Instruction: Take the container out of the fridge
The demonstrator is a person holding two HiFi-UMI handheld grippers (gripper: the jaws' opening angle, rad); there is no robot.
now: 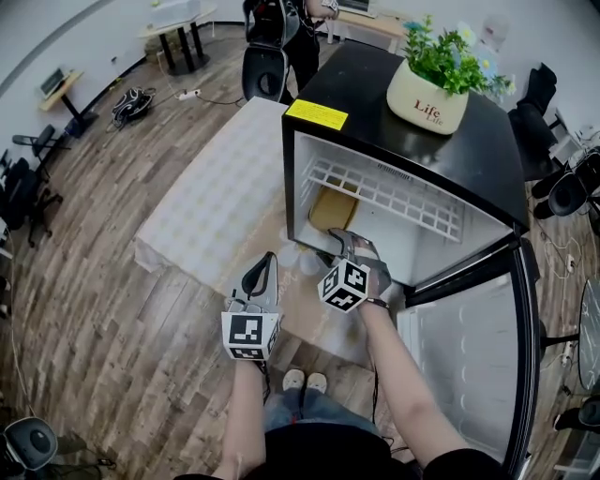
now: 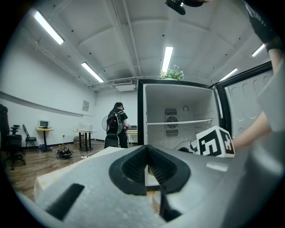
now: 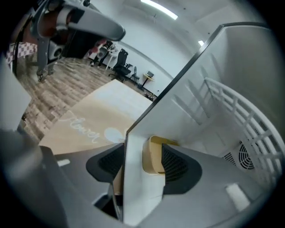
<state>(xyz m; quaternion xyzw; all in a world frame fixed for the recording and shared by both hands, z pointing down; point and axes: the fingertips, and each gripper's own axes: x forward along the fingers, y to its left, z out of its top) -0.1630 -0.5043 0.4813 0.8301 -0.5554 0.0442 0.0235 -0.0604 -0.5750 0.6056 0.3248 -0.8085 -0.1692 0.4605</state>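
A pale yellow container stands on the floor of the open black fridge, at its left under the wire shelf. My right gripper is at the fridge's front lower edge, just short of the container, and is open. In the right gripper view the white front edge of the fridge's left wall stands between the jaws of the right gripper, with the container just beyond. My left gripper hangs outside the fridge, lower left, shut and holding nothing. The left gripper faces the fridge opening.
The fridge door is swung wide open to the right. A potted plant sits on the fridge top. A beige mat covers the floor left of the fridge. A person stands at the back, among tables and office chairs.
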